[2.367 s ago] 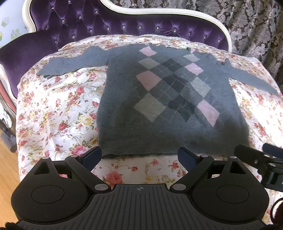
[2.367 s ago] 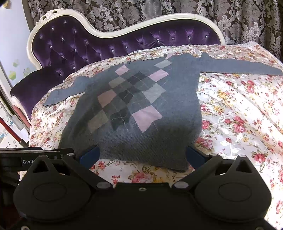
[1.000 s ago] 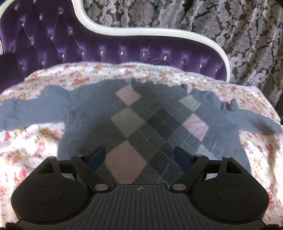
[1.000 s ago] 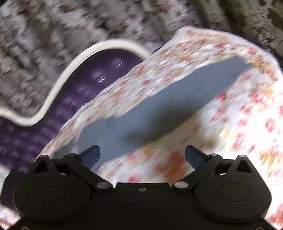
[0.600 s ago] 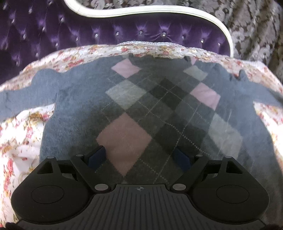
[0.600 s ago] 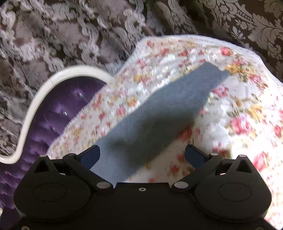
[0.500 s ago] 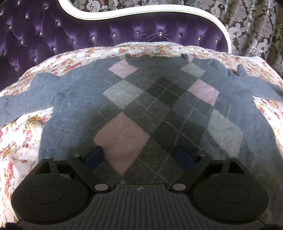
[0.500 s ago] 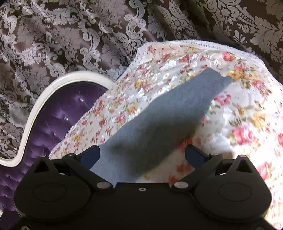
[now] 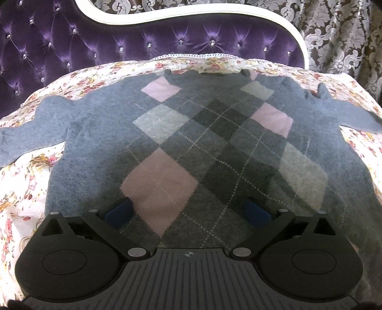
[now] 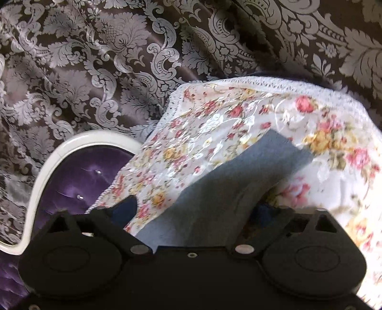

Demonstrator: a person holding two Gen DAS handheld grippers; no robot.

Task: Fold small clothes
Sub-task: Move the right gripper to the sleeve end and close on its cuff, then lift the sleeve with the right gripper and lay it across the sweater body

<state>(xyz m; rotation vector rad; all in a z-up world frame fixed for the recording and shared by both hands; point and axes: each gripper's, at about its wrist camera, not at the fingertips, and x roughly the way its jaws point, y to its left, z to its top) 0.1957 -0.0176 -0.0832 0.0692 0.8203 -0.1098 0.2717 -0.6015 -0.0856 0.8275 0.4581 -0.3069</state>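
Note:
A grey sweater (image 9: 191, 143) with pink, light grey and dark diamonds lies flat on a floral cover (image 9: 28, 178), both sleeves spread out sideways. My left gripper (image 9: 188, 212) hovers low over the lower front of the sweater. Its jaws are still opening, wide apart, with only flat knit below them. In the right wrist view the sweater's right sleeve (image 10: 238, 178) runs up to its cuff near the cover's edge. My right gripper (image 10: 194, 211) straddles this sleeve. Its jaws are closing, the sleeve lies between them, and the pads are not pressing on it.
A purple tufted sofa back (image 9: 119, 43) with a white curved frame (image 9: 191, 16) rises behind the cover. A brown curtain (image 10: 119, 59) with silver damask hangs beyond. The cover's lace edge (image 10: 262, 81) drops off close past the sleeve's cuff.
The left gripper has sunk closer to the sweater and its jaws have spread wider. The right gripper has travelled out along the right sleeve, and its jaws now stand narrower around it.

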